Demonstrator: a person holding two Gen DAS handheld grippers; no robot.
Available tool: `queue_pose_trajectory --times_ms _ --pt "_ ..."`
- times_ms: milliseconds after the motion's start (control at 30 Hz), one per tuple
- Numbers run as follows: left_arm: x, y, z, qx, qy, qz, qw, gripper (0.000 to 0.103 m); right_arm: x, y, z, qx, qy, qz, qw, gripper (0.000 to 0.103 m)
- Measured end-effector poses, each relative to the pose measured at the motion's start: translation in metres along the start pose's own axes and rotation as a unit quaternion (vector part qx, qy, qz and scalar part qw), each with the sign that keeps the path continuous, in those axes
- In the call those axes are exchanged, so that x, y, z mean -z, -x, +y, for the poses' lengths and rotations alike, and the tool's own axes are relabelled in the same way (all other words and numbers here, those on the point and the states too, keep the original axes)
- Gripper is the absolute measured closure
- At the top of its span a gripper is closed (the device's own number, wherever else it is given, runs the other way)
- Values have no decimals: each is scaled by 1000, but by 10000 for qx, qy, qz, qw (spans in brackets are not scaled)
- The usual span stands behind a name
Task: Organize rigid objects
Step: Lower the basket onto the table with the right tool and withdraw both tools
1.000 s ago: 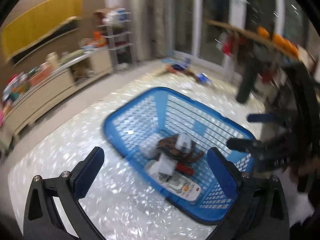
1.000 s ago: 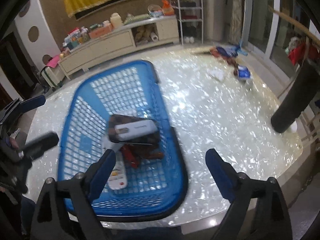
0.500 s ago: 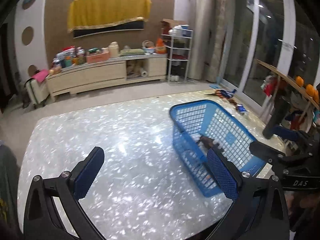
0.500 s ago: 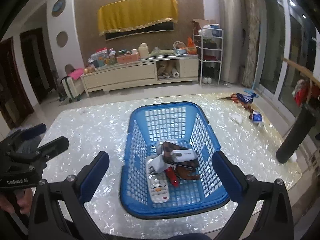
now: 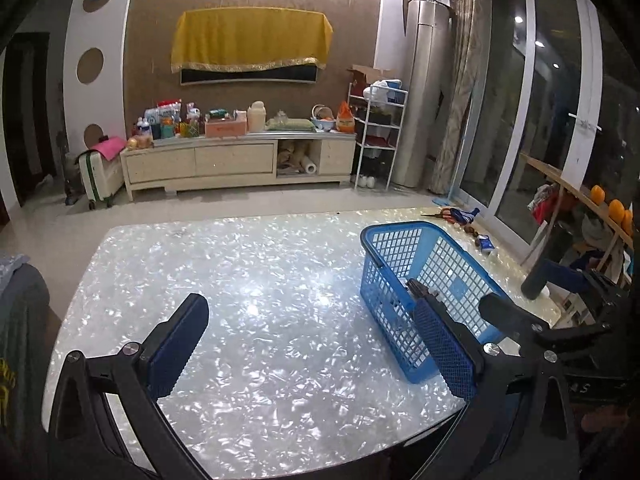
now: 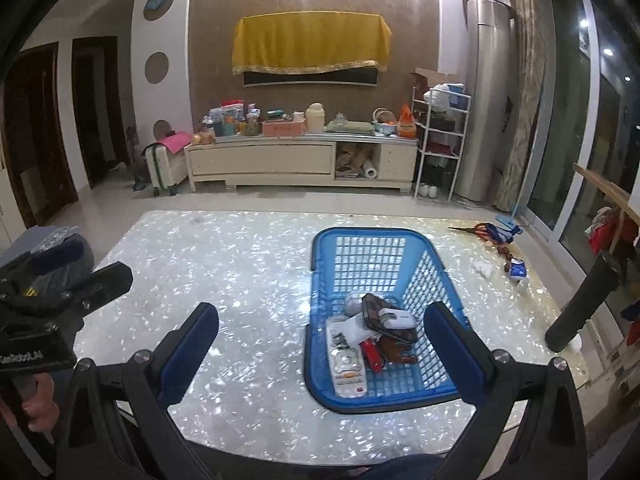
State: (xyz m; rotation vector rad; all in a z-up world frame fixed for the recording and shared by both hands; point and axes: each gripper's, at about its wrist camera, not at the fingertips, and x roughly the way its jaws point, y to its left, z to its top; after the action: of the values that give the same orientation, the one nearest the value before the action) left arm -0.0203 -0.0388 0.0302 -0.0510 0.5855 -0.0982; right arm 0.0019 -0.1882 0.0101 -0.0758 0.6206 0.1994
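Hand-held grippers point(image 6: 320, 344) gape (basket point(image 6: 320, 248) filled).

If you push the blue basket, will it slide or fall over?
The blue basket would probably slide: it sits flat on the glossy table, and its base looks wide. It is likely light, being thin plastic mesh, though the remote and other things inside add some weight.

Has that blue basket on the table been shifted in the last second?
Cannot tell. The blue basket sits differently in both views, but so do the table and wall; the cameras themselves swung.
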Motion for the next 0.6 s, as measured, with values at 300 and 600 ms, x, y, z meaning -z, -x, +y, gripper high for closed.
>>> queue_pose_trajectory --times_ms 300,600 --pt "0 21 -5 -171 -32 -114 9998 0 -1 5 6 -120 29 -107 9999 0" --pt "5 23 -5 -259 -67 -5 9996 0 0 14 4 -280 -130 -200 9993 0"
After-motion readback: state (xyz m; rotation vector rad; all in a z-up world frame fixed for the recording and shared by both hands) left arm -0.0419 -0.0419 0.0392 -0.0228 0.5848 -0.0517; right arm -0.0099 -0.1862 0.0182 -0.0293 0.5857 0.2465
